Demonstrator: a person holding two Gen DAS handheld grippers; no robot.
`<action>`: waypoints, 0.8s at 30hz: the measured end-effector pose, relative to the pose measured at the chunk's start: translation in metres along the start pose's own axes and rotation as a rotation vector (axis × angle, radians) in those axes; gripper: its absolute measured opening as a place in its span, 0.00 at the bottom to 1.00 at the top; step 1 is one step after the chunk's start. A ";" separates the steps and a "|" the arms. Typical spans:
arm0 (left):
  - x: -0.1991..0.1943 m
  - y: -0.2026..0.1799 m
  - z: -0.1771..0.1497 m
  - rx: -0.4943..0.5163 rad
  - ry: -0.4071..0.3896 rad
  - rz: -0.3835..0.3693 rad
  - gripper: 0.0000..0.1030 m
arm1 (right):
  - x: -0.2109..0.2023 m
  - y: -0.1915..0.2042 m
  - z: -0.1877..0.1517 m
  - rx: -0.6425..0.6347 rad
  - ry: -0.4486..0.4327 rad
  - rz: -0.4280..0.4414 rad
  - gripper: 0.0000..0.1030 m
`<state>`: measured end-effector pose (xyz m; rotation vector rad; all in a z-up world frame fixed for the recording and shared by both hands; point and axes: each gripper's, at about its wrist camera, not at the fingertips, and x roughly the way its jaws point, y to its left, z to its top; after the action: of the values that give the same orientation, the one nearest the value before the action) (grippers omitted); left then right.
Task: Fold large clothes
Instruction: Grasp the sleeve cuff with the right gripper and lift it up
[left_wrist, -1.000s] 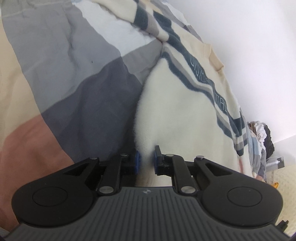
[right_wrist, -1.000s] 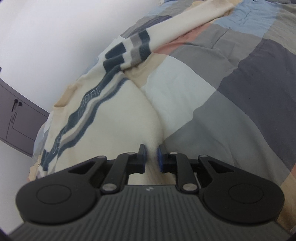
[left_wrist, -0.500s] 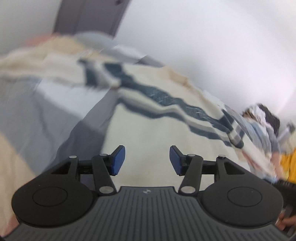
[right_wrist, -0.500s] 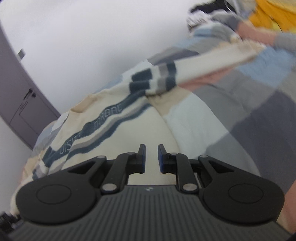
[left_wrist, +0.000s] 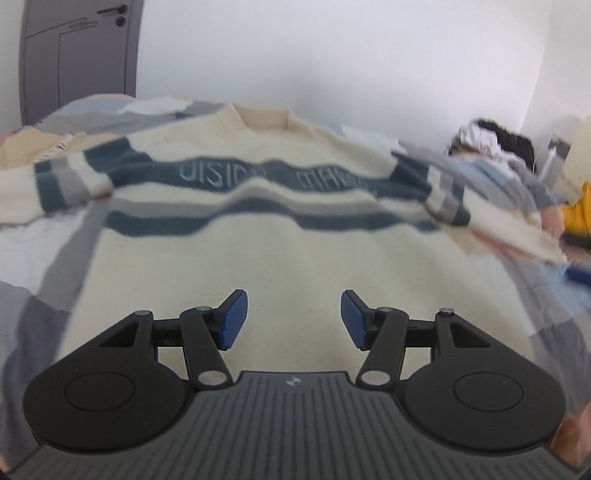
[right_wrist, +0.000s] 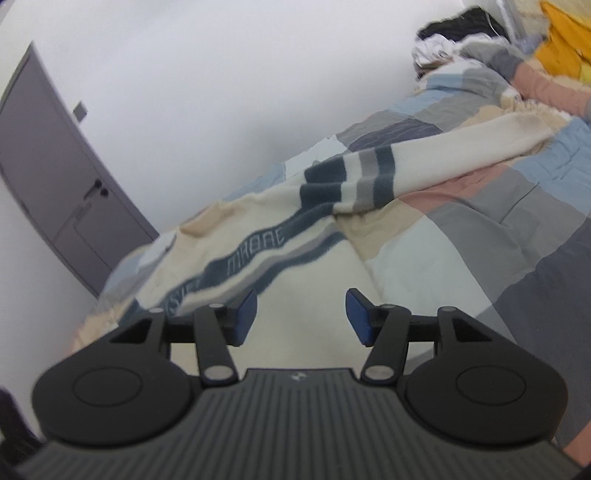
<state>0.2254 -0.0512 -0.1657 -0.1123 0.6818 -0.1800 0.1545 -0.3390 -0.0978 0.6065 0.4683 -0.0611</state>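
**Cream sweater spread flat, both tongs released**

The patchwork bedcover (right_wrist: 491, 236) fills the scene: soft quilted blocks of grey, pale blue, beige, salmon and white, lightly wrinkled. On it lies the sweater (left_wrist: 280, 254), a large fuzzy cream knit with a ribbed collar at 12 o'clock in the left wrist view, its body spread toward the camera. Dark teal and grey bands cross the chest and each sleeve. One sleeve (right_wrist: 424, 162) stretches toward 2 o'clock in the right wrist view, its beige cuff blurred.

Pale lettering runs inside the upper teal band; motion blur leaves it only partly readable, something like "VISION" and "MARBLE" or similar, not certain.

A grey panelled door (left_wrist: 77, 55) with a dark handle stands at 11 o'clock against a plain white wall. A heap of clothes (right_wrist: 487, 33), black, white, grey and yellow, sits at 1 o'clock, smeared and cut off by the frame.

The left gripper (left_wrist: 293, 319) has its blue ridged pads apart over the cream knit, gripping nothing. The right gripper (right_wrist: 301, 315) is opening, nothing between its pads, above the sweater's edge.
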 end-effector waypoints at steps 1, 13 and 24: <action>0.007 -0.001 -0.002 0.008 0.011 0.003 0.60 | 0.001 -0.006 0.009 0.032 -0.006 0.001 0.55; 0.030 0.019 -0.014 -0.061 0.101 -0.032 0.61 | 0.095 -0.160 0.107 0.200 -0.140 -0.167 0.56; 0.030 0.023 -0.006 -0.152 0.095 -0.107 0.61 | 0.200 -0.272 0.132 0.318 -0.323 -0.223 0.53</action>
<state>0.2472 -0.0352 -0.1920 -0.2881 0.7846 -0.2369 0.3351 -0.6209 -0.2362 0.8371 0.2098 -0.4461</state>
